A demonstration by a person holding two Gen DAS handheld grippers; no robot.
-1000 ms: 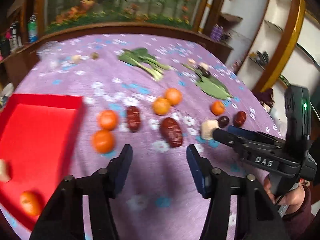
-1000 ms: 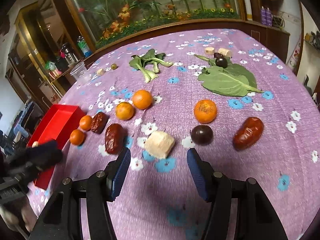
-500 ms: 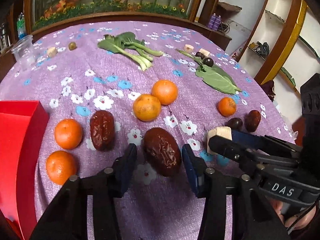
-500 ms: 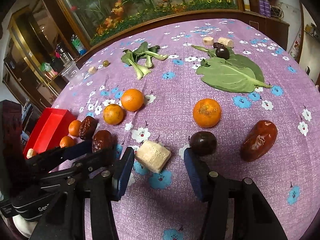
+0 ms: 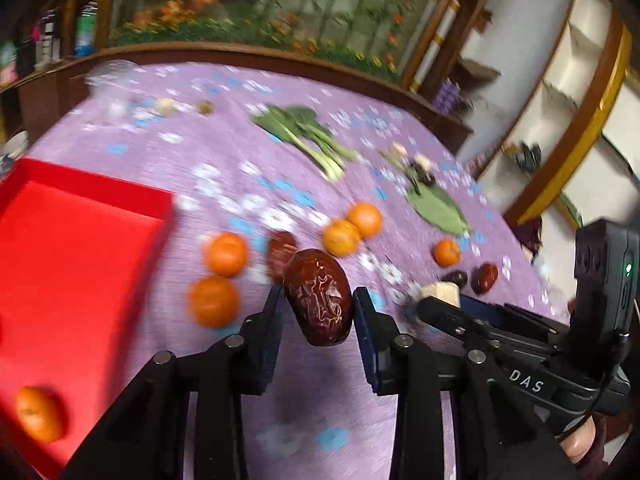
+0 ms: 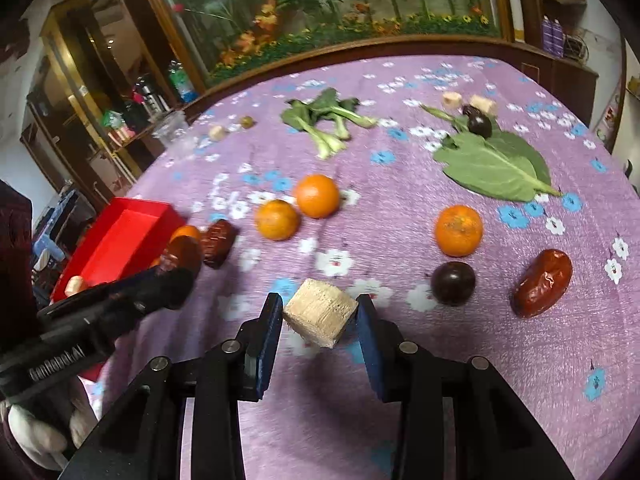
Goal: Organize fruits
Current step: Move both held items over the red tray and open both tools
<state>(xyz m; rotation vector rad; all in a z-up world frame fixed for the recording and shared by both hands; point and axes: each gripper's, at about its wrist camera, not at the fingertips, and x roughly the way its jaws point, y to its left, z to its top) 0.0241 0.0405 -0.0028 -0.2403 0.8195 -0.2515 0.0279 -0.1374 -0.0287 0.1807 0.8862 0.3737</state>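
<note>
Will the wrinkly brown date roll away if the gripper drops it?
Probably only a little. The wrinkly brown date, clamped in the left gripper, is oblong, so it would likely wobble rather than roll like the round orange tangerines. Its creased skin looks grippy, and the purple floral tablecloth should slow it.

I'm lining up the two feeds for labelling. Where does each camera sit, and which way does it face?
Left wrist: on the left claw, facing across the table to the red tray; its fingers pinch a date; the right claw intrudes.
Right wrist: on the right claw, facing the leaf; it pinches a beige block.
Shared: tray, oranges, block.
</note>
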